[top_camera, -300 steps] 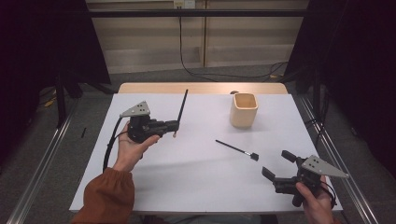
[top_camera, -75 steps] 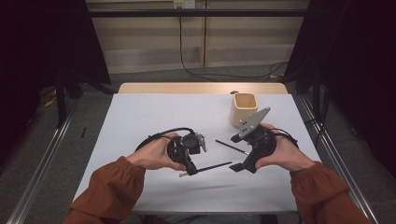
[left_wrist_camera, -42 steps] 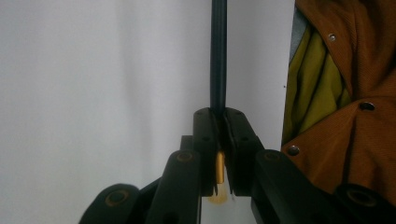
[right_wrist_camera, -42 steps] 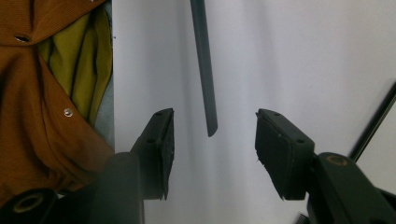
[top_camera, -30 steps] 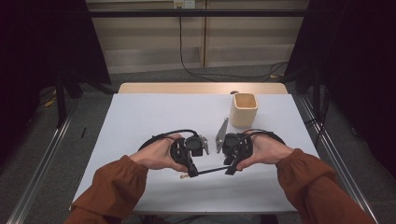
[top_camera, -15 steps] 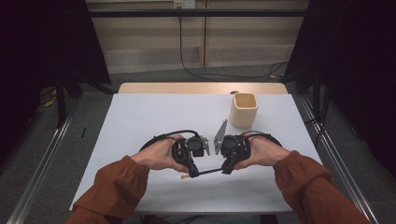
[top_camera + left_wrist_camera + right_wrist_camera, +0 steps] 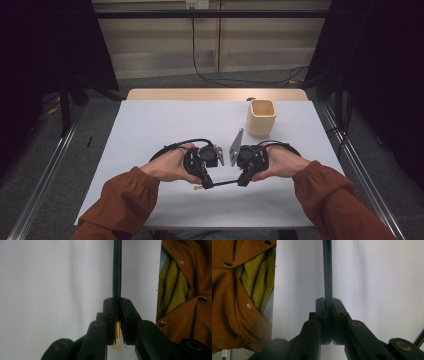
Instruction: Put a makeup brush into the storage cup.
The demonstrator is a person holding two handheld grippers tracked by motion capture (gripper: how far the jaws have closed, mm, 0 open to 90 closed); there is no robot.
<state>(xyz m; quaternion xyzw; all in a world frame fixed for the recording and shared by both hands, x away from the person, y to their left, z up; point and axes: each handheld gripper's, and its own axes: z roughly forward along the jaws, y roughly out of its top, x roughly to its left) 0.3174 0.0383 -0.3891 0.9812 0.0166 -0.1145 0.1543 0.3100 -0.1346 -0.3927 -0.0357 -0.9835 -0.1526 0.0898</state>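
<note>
A thin black brush (image 7: pixel 224 183) with a gold ferrule and a pale tip hangs level just above the white table (image 7: pixel 150 125), near its front middle. My left gripper (image 7: pixel 205 184) is shut on the ferrule end; in the left gripper view (image 7: pixel 117 301) the black handle (image 7: pixel 117 270) runs straight up from the closed jaws and the gold ferrule (image 7: pixel 117 330) sits between them. My right gripper (image 7: pixel 243 181) is shut on the handle's other end, and in the right gripper view (image 7: pixel 327 301) the handle (image 7: pixel 327 270) rises from its closed jaws.
A tan square cup (image 7: pixel 261 118) stands upright at the back right of the table. The person's orange sleeves (image 7: pixel 125 200) come in over the front edge; the orange jacket (image 7: pixel 185 290) borders the table in both gripper views (image 7: pixel 237 290).
The right gripper came in from beside the cup to the brush's free end and shut on it. Over the last half second both hands hold nearly still.
</note>
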